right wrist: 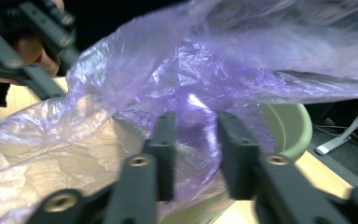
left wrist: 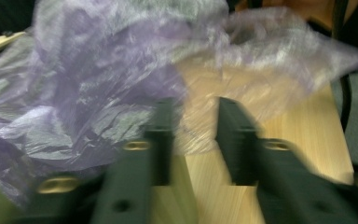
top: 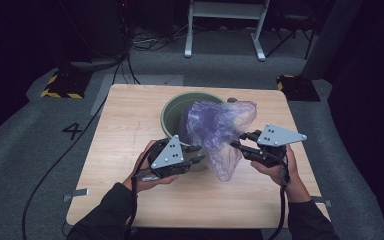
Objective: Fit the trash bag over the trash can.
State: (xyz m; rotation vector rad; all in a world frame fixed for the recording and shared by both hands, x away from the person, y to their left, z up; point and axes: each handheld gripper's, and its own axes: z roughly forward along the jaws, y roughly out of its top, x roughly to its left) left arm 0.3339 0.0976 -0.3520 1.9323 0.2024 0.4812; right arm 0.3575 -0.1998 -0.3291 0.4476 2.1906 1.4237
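Both grippers work on one thin purple plastic bag [top: 215, 135] at a green bucket [top: 172, 112] on the wooden table [top: 125, 150]. We see the left gripper [top: 195, 155] at the near side of the bucket, resting low against its wall, with a hand [top: 147, 172] wrapped around its body. In the left gripper view the jaws stand apart with a clear gap; the bag's film hangs just beyond the tips and partly in front of the gap, and we see no pad pressing on it, so we read this gripper as released.

We see the right gripper [top: 240, 140] to the right of the bucket, raised off the table, its tips at the edge of the bag. In the right gripper view purple film [right wrist: 191, 140] fills the space between the jaws, but the frames do not show whether the pads pinch it, so we cannot tell its state.

We locate the bag draped over the right half of the bucket's mouth, billowing above the rim, with one loose end hanging down towards the table between the two grippers. The bucket stands upright at the middle of the table.
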